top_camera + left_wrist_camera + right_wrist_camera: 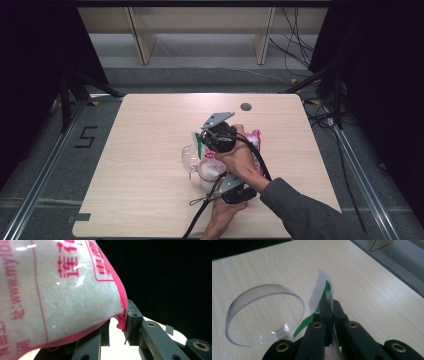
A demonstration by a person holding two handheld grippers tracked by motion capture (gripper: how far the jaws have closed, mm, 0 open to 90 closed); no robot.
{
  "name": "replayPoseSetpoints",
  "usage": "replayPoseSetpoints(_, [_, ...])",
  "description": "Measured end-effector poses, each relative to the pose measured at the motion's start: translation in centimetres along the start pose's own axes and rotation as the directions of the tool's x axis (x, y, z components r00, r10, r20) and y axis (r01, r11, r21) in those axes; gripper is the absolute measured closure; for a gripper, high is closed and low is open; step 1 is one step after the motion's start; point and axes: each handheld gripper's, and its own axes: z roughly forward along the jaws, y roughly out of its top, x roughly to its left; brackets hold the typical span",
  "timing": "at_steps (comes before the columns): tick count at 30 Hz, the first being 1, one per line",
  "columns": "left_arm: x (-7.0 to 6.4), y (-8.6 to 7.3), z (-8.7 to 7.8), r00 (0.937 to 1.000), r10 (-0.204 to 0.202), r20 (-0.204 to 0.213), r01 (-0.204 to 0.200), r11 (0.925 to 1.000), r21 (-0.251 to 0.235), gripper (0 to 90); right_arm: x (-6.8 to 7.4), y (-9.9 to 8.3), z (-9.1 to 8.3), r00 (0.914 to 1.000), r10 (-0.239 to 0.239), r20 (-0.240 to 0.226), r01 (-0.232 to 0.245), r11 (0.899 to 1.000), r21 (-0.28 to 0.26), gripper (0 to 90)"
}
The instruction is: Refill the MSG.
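- Bag of white crystals, clear plastic with pink print and pink edging, sits near the table's centre, slightly toward 4 o'clock, held up between both hands.
- Left gripper: jaws clenched on the bag's lower pink seam; the bulging bag fills the 9 to 12 o'clock part of the left gripper view, grainy white contents plain through the film.
- In the high view the left gripper lies at 6 o'clock of the bag, near the table's front edge, cable trailing toward the person.
- Right gripper: jaws closed tight on a thin flap of clear film with a green strip, which rises at 12 o'clock from the jaw tips and curls. Probably the bag's top edge, though the join is not clear here.
- In the high view the right gripper sits at 9 o'clock of the bag, grey plate on top, the forearm crossing over the left hand.
- Glass cup, clear and round, stands on the table at 9 o'clock of the right jaws, just beside them, its mouth open.
- High view puts the cup just at 7 o'clock of the right gripper, next to the bag.
- Dark round grommet in the tabletop at 12 o'clock, well apart from the work.
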Motion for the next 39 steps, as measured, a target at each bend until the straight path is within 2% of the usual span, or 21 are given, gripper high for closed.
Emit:
replayPoseSetpoints(1, [0.1, 0.16, -0.38, 0.9991, 0.04, -0.013, -0.039, 0.9982, 0.047, 76.5, 0.2, -0.11, 0.17, 1.0, 0.007, 0.003, -0.007, 1.0, 0.013, 90.0])
replayPoseSetpoints(2, [0.05, 0.23, -0.49, 0.999, 0.04, -0.02, -0.039, 0.9979, 0.052, 76.4, 0.34, -0.16, 0.34, 0.9999, 0.01, 0.006, -0.01, 1.0, 0.014, 90.0])
replayPoseSetpoints(3, [0.08, 0.22, -0.53, 0.9988, 0.04, -0.026, -0.039, 0.998, 0.049, 76.4, 0.36, -0.14, 0.41, 0.9999, 0.012, 0.006, -0.012, 1.0, 0.011, 90.0])
replayPoseSetpoints(4, [0.03, 0.1, -0.19, 0.9998, 0.009, -0.02, -0.009, 1.0, 0.002, 76.5, 0.17, -0.06, 0.34, 1.0, -0.006, 0.0, 0.006, 1.0, 0.002, 90.0])
replayPoseSetpoints(6, [0.01, 0.11, -0.18, 0.9999, 0.011, -0.011, -0.011, 0.9999, 0.0, 76.5, 0.22, 0.0, 0.21, 0.9996, 0.027, 0.002, -0.027, 0.999, 0.019, 90.0])
replayPoseSetpoints(11, [-0.06, 0.24, -0.18, 0.9999, 0.004, -0.011, -0.004, 0.9999, -0.014, 76.5, 0.29, 0.19, 0.2, 0.9997, 0.022, -0.006, -0.022, 1.0, 0.012, 90.0])
replayPoseSetpoints(13, [-0.22, 0.53, -0.49, 0.9992, 0.005, -0.039, -0.004, 0.9999, 0.016, 76.5, 0.34, 0.3, 0.16, 0.9999, 0.011, -0.003, -0.011, 1.0, 0.01, 90.0])
replayPoseSetpoints(14, [0.0, 0.56, -0.68, 0.9991, 0.033, -0.026, -0.032, 0.9989, 0.034, 76.6, 0.56, 0.32, 0.24, 0.9998, 0.021, 0.005, -0.021, 1.0, 0.007, 90.0])
replayPoseSetpoints(15, [0.02, 0.58, -0.69, 0.9991, 0.035, -0.026, -0.034, 0.9986, 0.04, 76.7, 0.5, 0.42, 0.15, 0.9999, -0.01, -0.009, 0.01, 1.0, 0.012, 90.0])
replayPoseSetpoints(18, [-0.03, 0.48, -0.29, 0.9998, 0.014, -0.012, -0.014, 0.9999, 0.0, 76.8, 0.67, 0.46, 0.28, 0.9994, -0.034, -0.008, 0.034, 0.999, 0.015, 90.0])
replayPoseSetpoints(21, [0.04, 0.48, -0.25, 0.9998, 0.021, -0.001, -0.021, 0.9998, -0.007, 76.9, 0.79, 0.51, 0.11, 0.9999, -0.016, -0.003, 0.016, 1.0, 0.001, 90.0])
replayPoseSetpoints(23, [-0.03, 0.45, -0.26, 0.9998, 0.018, 0.002, -0.018, 0.9998, -0.003, 76.9, 0.87, 0.43, 0.18, 0.9994, -0.034, 0.002, 0.034, 0.999, 0.013, 90.0])
replayPoseSetpoints(27, [0.04, 0.42, -0.3, 0.9991, 0.042, 0.002, -0.042, 0.9991, 0.011, 76.9, 0.7, 0.44, -0.11, 1.0, 0.008, -0.003, -0.008, 1.0, 0.013, 90.0])
replayPoseSetpoints(30, [0.01, 0.36, -0.21, 0.999, 0.044, 0.002, -0.044, 0.9989, 0.014, 77.0, 0.62, 0.41, -0.18, 0.9999, -0.011, 0.012, 0.01, 1.0, 0.026, 90.0])
replayPoseSetpoints(31, [-0.17, 0.33, 0.05, 0.9998, 0.012, -0.014, -0.012, 0.9998, -0.015, 77.0, 0.48, 0.42, -0.19, 0.9996, -0.025, 0.011, 0.025, 1.0, 0.018, 90.0])
replayPoseSetpoints(32, [-0.16, 0.35, 0.02, 0.9999, 0.012, -0.009, -0.012, 0.9998, -0.014, 77.0, 0.72, 0.42, -0.13, 0.9999, 0.013, 0.0, -0.013, 1.0, 0.008, 90.0])
replayPoseSetpoints(33, [0.01, 0.41, -0.27, 0.999, 0.044, 0.01, -0.044, 0.9989, 0.016, 77.0, 0.7, 0.41, -0.14, 0.9999, 0.012, -0.004, -0.012, 1.0, 0.012, 90.0])
replayPoseSetpoints(36, [-0.1, 0.4, -0.13, 0.9997, 0.024, -0.01, -0.024, 0.9997, -0.006, 76.9, 0.74, 0.39, -0.01, 0.9999, -0.01, 0.003, 0.01, 1.0, 0.008, 90.0])
replayPoseSetpoints(37, [0.07, 0.46, -0.36, 0.9988, 0.048, 0.008, -0.048, 0.9987, 0.014, 77.0, 0.8, 0.44, -0.1, 1.0, -0.003, 0.002, 0.004, 1.0, -0.007, 90.0])
replayPoseSetpoints(38, [0.0, 0.59, -0.66, 0.9987, 0.05, -0.009, -0.05, 0.9978, 0.044, 77.0, 0.71, 0.54, -0.28, 0.9998, -0.017, -0.011, 0.018, 1.0, 0.001, 90.0])
replayPoseSetpoints(39, [-0.16, 0.58, -0.65, 0.9993, 0.031, -0.022, -0.03, 0.9988, 0.037, 77.1, 0.86, 0.45, -0.11, 0.9998, -0.018, -0.006, 0.018, 1.0, 0.003, 90.0])
